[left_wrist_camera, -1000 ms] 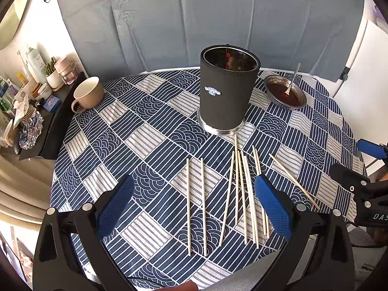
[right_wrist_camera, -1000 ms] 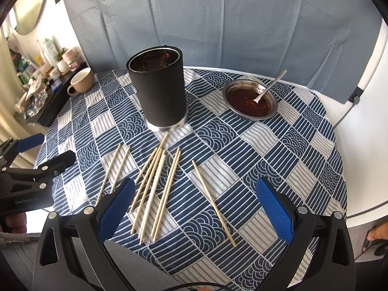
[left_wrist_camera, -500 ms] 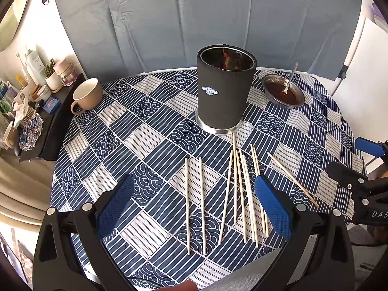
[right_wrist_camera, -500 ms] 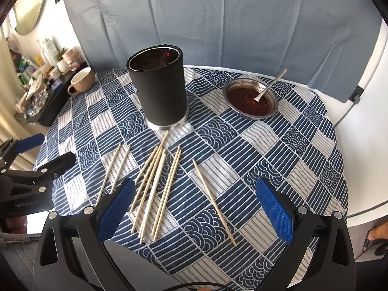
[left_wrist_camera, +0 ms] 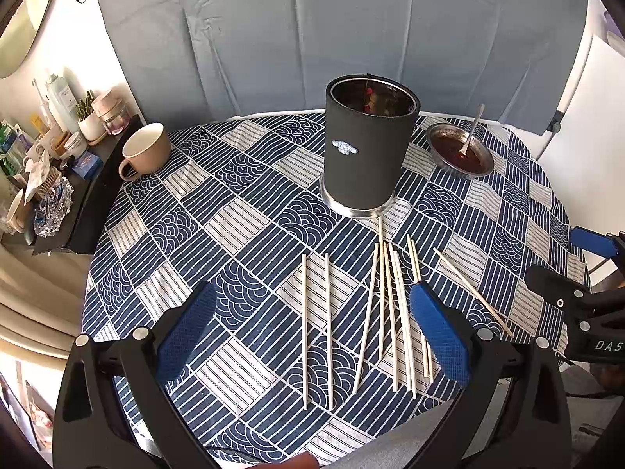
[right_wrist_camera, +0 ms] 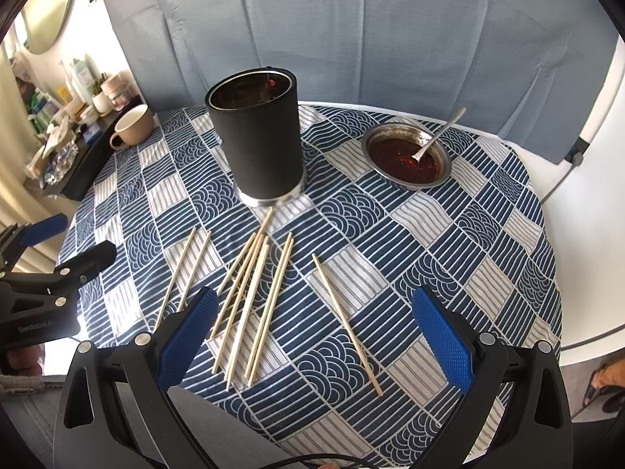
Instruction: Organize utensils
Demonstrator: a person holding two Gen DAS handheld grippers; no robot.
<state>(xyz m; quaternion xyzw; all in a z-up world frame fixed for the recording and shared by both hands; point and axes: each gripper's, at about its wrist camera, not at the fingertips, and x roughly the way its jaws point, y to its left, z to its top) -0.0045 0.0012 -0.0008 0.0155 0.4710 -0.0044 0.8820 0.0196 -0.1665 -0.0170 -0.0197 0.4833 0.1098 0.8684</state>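
Several wooden chopsticks (left_wrist_camera: 390, 305) lie loose on the blue patterned tablecloth (left_wrist_camera: 234, 219), also in the right wrist view (right_wrist_camera: 250, 297). One chopstick (right_wrist_camera: 345, 322) lies apart to the right. A tall black utensil holder (left_wrist_camera: 369, 144) stands upright behind them; it also shows in the right wrist view (right_wrist_camera: 258, 136). My left gripper (left_wrist_camera: 312, 324) is open and empty, held above the near chopsticks. My right gripper (right_wrist_camera: 312, 328) is open and empty above the table's near edge.
A steel bowl of dark red sauce with a spoon (right_wrist_camera: 408, 156) sits at the back right. A beige mug (left_wrist_camera: 144, 150) stands at the back left. A cluttered black side shelf (left_wrist_camera: 58, 179) is left of the table. A grey curtain hangs behind.
The left gripper's view has drifted slightly, so the holder and chopsticks sit a little further away and left. The right gripper has barely moved. Both stay open.
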